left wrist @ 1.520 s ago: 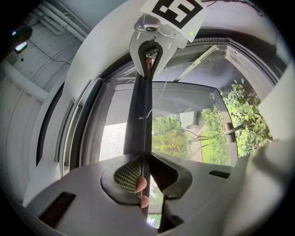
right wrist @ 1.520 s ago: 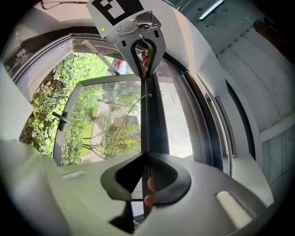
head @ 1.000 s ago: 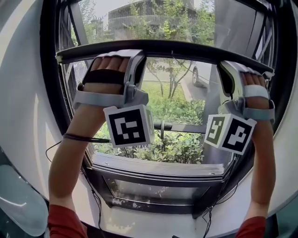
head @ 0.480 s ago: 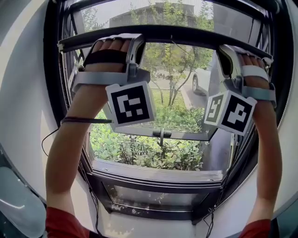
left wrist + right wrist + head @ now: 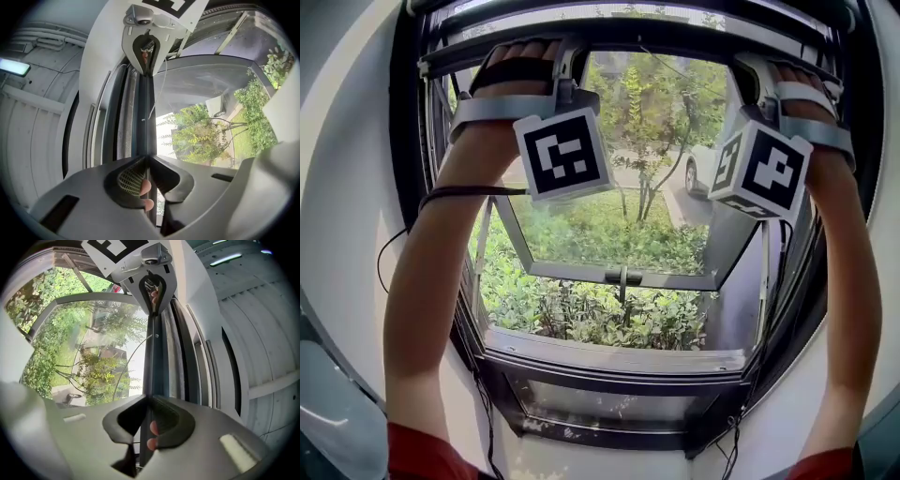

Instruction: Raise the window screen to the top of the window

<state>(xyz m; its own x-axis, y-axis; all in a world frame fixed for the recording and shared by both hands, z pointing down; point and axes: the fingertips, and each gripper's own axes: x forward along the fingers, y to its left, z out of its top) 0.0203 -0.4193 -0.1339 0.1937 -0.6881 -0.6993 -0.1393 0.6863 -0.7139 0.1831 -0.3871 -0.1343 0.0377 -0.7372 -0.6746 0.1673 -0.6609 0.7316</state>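
- The left tool (image 5: 149, 157), whose jaws have just been closing, and the right tool (image 5: 149, 398) clamp the window screen's bottom rail (image 5: 144, 112).
- The rail seems rigid and light; gripping near both ends keeps it level.

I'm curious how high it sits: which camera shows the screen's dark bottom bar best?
The head view: the dark bar spans the full width of the window frame, high up. The left gripper view and the right gripper view each look along the dark bar, so it shows only as a narrow, foreshortened strip.
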